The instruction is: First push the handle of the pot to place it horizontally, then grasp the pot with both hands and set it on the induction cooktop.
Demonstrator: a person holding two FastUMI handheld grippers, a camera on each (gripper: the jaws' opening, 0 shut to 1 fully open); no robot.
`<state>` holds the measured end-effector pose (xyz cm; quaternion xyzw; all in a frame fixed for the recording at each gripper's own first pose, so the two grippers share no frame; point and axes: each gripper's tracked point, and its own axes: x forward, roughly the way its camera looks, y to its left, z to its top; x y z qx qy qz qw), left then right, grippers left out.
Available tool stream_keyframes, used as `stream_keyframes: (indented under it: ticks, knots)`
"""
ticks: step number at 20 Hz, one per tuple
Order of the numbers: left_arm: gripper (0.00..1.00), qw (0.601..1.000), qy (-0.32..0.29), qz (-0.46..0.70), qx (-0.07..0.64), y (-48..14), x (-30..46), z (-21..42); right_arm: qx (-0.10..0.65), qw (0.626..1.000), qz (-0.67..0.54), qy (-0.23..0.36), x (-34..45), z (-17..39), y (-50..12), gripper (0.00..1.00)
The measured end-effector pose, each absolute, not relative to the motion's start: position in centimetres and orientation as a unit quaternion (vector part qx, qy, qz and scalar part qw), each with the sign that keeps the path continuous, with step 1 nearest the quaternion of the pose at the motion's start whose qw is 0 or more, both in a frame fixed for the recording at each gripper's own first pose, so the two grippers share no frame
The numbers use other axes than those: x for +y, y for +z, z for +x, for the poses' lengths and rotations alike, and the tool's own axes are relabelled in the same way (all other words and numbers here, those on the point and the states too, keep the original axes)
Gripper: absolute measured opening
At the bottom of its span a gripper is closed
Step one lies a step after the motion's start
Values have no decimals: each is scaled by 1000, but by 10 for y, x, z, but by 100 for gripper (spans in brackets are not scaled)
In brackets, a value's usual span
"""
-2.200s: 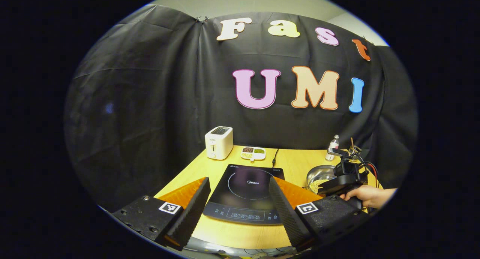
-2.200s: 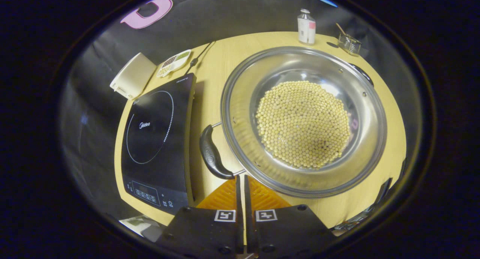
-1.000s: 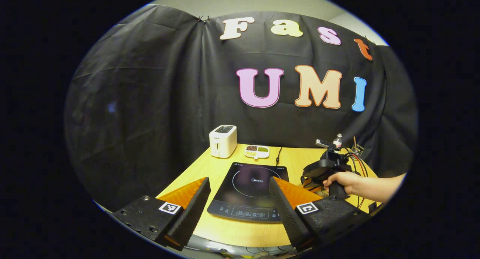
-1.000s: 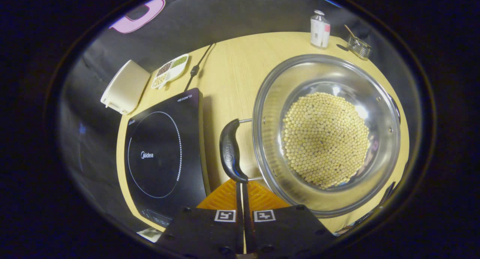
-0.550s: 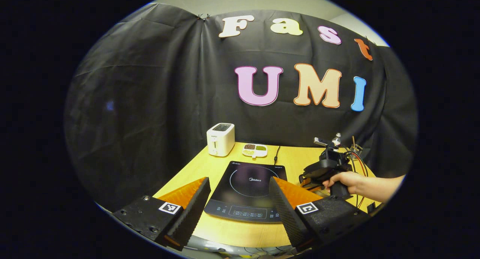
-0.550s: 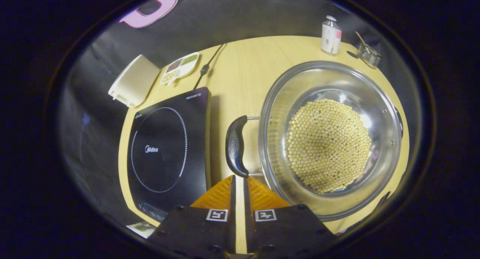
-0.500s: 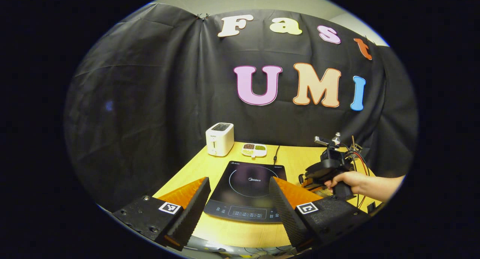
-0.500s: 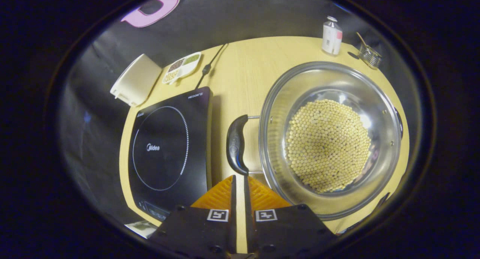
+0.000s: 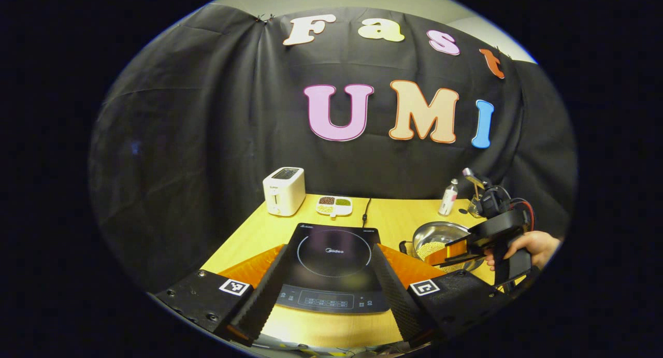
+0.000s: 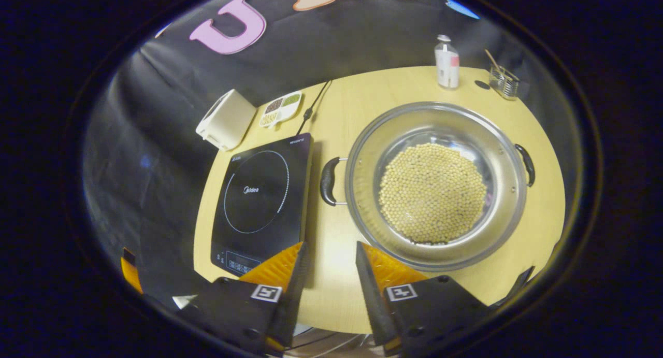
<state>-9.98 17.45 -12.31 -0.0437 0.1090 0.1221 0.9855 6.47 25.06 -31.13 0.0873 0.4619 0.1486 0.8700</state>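
- Wide, shallow stainless-steel pot (image 10: 436, 184) sits on the pale wooden tabletop (image 10: 357, 104), just beside the flat black glass induction cooktop (image 10: 263, 197) and not on it.
- Pot holds a deep layer of small yellow beans (image 10: 431, 192) — judged heavy for its size, and the load will shift if the pot tips.
- Steel wall is polished and sloped; likely slippery, a poor place to pinch.
- Two black loop handles on opposite sides: near handle (image 10: 328, 181) faces the cooktop, far handle (image 10: 526, 164) lies across the rim. They appear to line up side to side, so the push step looks done.
- Best hold, as I judge it: one tool on each handle, lifted level and together; a one-sided lift would probably spill beans.
- Right tool (image 10: 329, 254) hangs above the tabletop's front edge, released, fingers apart, gripping nothing, clear of the pot.
- Left tool (image 9: 326, 254) also released — spread wide over the cooktop's near edge, well apart from the pot (image 9: 440, 239).
- In the left gripper view a hand (image 9: 533, 244) holds the right tool (image 9: 451, 252) near the pot.
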Motion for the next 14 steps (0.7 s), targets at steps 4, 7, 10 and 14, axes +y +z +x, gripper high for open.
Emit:
stream_keyframes:
  ticks: [4, 7, 10, 14]
  knots:
    - [97, 986, 94, -47, 127, -131, 155, -75, 456, 876, 94, 124, 197, 68, -299, 87]
    - [96, 983, 60, -46, 168, -148, 127, -53, 446, 885, 90, 98, 154, 79, -288, 93]
    - [97, 978, 29, -57, 199, -161, 100, -25, 432, 893, 97, 75, 111, 99, -275, 94]
    - [97, 967, 11, -87, 241, -181, 69, 22, 440, 888, 125, 54, 55, 127, -270, 93]
